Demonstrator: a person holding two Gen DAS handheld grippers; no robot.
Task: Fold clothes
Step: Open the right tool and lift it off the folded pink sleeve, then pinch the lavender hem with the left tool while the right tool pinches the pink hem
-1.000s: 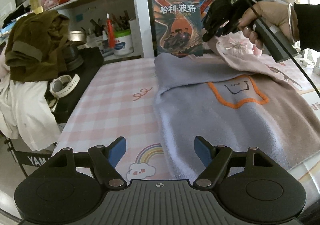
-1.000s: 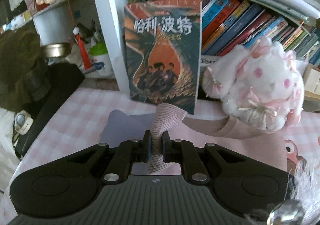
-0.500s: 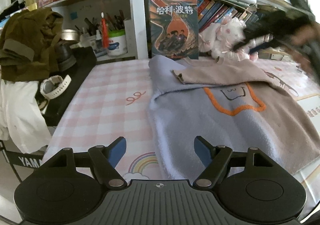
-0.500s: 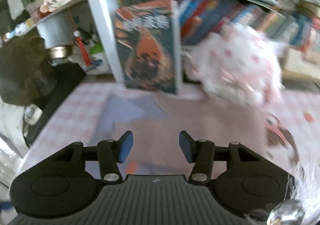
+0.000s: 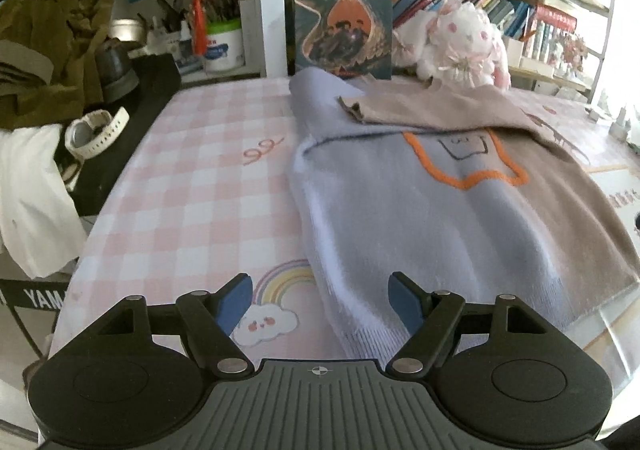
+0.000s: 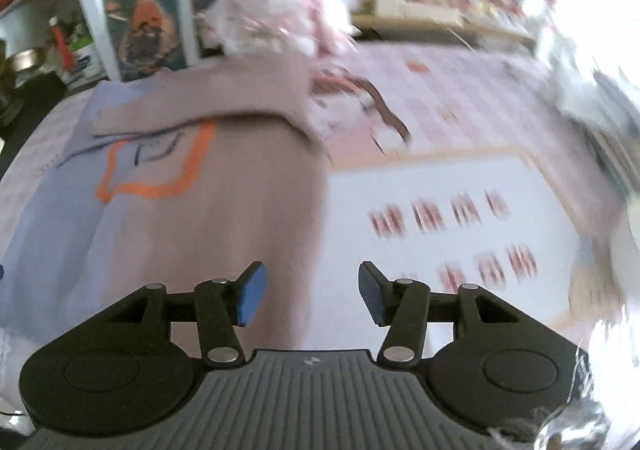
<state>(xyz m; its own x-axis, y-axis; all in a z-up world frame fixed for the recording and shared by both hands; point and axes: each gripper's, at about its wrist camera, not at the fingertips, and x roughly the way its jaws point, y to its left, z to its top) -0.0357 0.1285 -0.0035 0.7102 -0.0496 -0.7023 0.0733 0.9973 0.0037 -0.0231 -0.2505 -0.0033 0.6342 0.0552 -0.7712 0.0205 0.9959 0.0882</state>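
While both grippers hover with nothing between their blue pads, the sweater [image 5: 432, 210] lies flat on the pink-and-white checked tablecloth [image 5: 200, 186], its hem toward the left wrist camera. It is a soft, fuzzy knit split into a lavender half and a taupe half, with ribbing along the hem and an orange outlined shape on the chest enclosing a small dark line drawing. One taupe sleeve [image 5: 424, 108] is folded across the upper chest, its ribbed cuff pointing toward the lavender side. The left gripper [image 5: 320, 300] is spread wide just above the hem, not touching the cloth; the right gripper [image 6: 308, 292] is likewise spread, over the taupe edge of the sweater [image 6: 224, 218], though that view is smeared by motion blur.

The tablecloth carries a printed rainbow with a smiling cloud [image 5: 268, 318] and a red squiggle. Behind the sweater stands a book [image 5: 344, 16] with a dark cover and the title 哈利·波特 in pale characters, beside a fluffy white-and-pink plush rabbit [image 5: 460, 42]. On the dark side surface rests a white wristwatch [image 5: 94, 130], near a crumpled olive jacket [image 5: 52, 50]. White letters "YAM" show on a black chair strap [image 5: 36, 296].
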